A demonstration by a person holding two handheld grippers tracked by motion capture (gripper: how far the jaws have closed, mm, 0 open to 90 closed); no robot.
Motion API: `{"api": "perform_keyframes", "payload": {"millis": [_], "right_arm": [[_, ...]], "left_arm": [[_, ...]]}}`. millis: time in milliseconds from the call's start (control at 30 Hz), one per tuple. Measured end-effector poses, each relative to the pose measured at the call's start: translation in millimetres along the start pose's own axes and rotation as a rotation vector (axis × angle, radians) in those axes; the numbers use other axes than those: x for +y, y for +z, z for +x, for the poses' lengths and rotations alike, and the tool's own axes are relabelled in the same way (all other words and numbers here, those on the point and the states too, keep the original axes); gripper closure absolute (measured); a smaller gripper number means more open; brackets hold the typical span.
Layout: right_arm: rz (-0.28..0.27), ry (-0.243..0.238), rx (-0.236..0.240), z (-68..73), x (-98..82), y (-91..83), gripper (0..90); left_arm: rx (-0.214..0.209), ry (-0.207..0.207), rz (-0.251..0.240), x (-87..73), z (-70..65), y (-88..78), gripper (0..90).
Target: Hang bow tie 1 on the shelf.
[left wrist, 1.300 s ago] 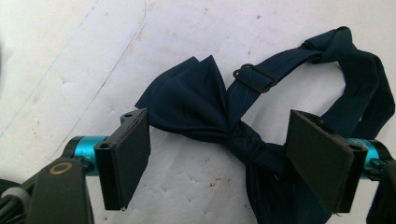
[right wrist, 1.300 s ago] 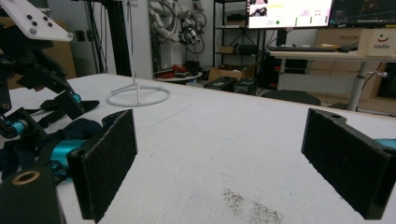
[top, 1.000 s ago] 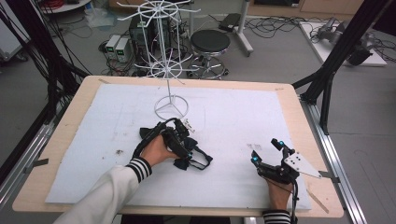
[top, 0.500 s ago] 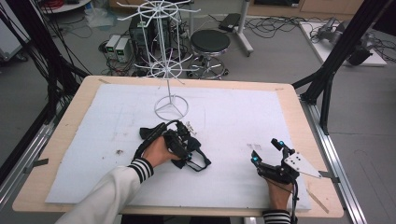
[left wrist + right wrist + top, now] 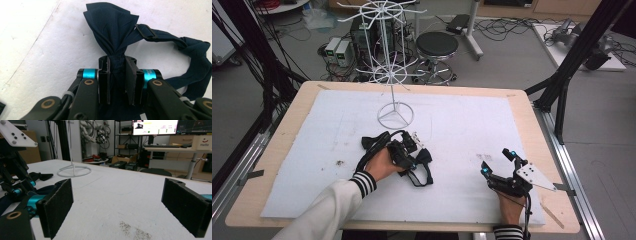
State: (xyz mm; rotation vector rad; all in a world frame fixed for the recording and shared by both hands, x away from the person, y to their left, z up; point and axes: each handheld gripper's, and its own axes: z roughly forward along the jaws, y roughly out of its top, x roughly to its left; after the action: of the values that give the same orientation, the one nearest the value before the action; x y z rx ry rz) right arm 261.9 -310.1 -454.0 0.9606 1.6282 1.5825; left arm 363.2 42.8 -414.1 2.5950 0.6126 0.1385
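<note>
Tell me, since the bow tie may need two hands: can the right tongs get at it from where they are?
Probably yes: bare mat lies between the open right tongs and the bow tie.

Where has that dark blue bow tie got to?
The bow tie lies on the white table cover, left of centre in the high view, just before the wire stand, its knot pinched in the left gripper.

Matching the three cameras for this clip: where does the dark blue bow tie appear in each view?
High view: the bow tie lies left of centre on the white mat, clamped by the left hand-held gripper.
Left gripper view: upper centre, its knot pinched between the pads, strap looping right.
Right gripper view: a dark strip at far left.
Shared landmark: the white wire stand's ring base.
</note>
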Motion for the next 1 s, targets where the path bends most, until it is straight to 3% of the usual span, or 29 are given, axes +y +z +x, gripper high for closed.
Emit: {"api": "perform_keyframes", "payload": {"millis": [167, 400, 733, 1000], "right_arm": [[-0.001, -0.007, 0.002, -0.3, 0.0, 0.2, 9.8], [-0.002, -0.007, 0.002, -0.3, 0.0, 0.2, 9.8], [-0.001, -0.01, 0.001, -0.3, 0.1, 0.4, 9.8], [0.003, -0.015, 0.0, 0.2, 0.2, 0.6, 9.8]], "left_arm": [[-0.002, -0.007, -0.026, -0.3, 0.6, -4.1, 75.1], [-0.031, 0.032, -0.105, -1.7, 0.3, -17.2, 75.1], [-0.045, 0.027, -0.202, -7.1, 1.2, -38.5, 75.0], [-0.012, 0.014, -0.284, -13.6, 3.4, -67.2, 75.0]]}}
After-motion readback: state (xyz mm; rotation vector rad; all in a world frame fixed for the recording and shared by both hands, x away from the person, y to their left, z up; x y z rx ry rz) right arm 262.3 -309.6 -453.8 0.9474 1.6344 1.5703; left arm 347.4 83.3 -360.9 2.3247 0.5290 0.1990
